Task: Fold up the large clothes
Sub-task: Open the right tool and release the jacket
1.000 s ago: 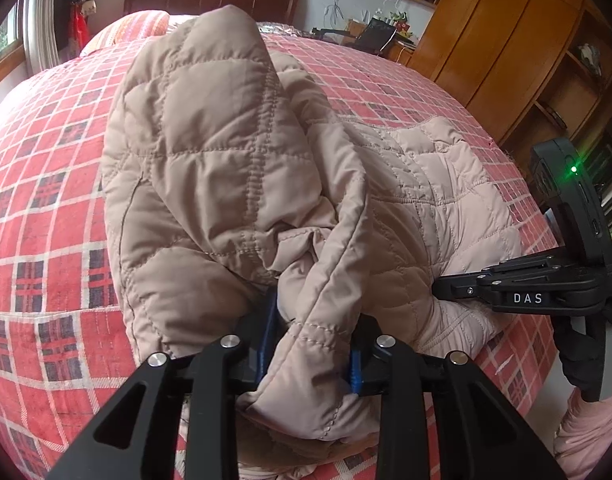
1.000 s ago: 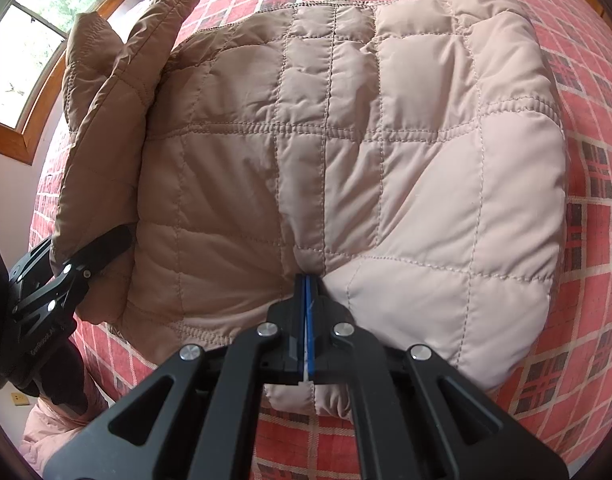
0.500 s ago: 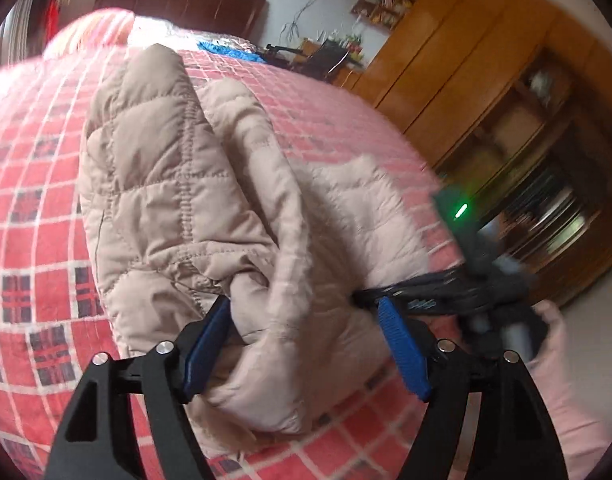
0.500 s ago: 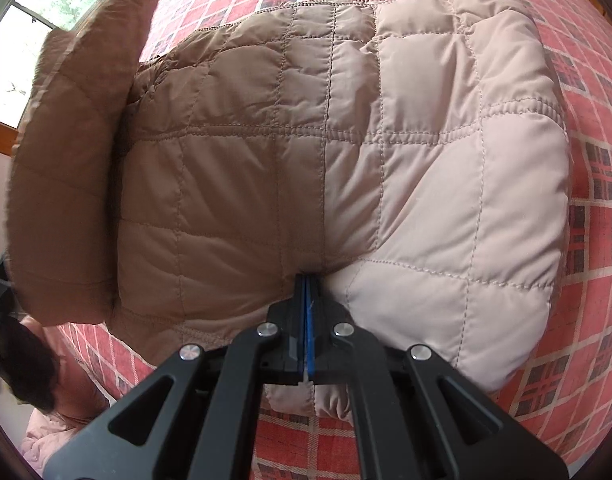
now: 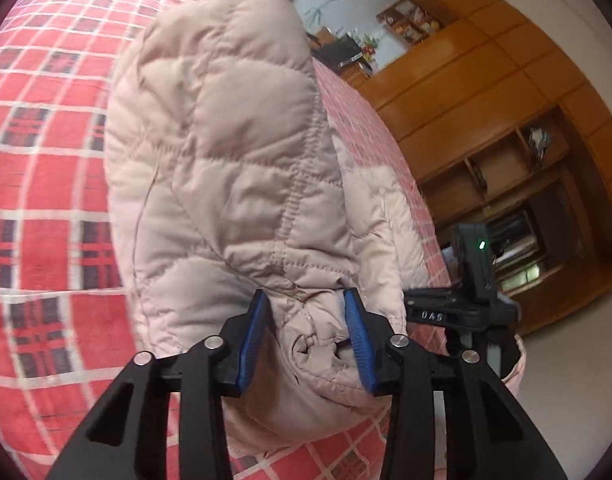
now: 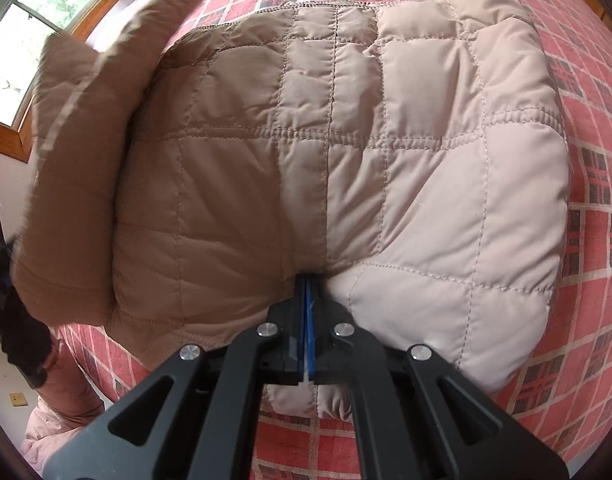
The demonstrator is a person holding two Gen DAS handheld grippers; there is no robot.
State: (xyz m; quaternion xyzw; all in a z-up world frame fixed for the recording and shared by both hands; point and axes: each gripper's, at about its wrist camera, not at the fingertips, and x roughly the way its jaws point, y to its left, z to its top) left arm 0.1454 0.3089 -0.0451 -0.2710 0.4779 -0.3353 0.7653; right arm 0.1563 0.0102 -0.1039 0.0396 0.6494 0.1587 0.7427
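Beige quilted jacket (image 6: 346,160) is partly folded on the bed (image 6: 594,200), its hem pinched by the right tool (image 6: 308,280), a raised flap loosely straddled by the parted left tool (image 5: 306,312), flattening left

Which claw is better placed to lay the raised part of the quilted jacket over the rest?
Probably the left claw: its pads straddle the raised sleeve of the jacket. The right claw is shut, pinning the near edge to the bed.
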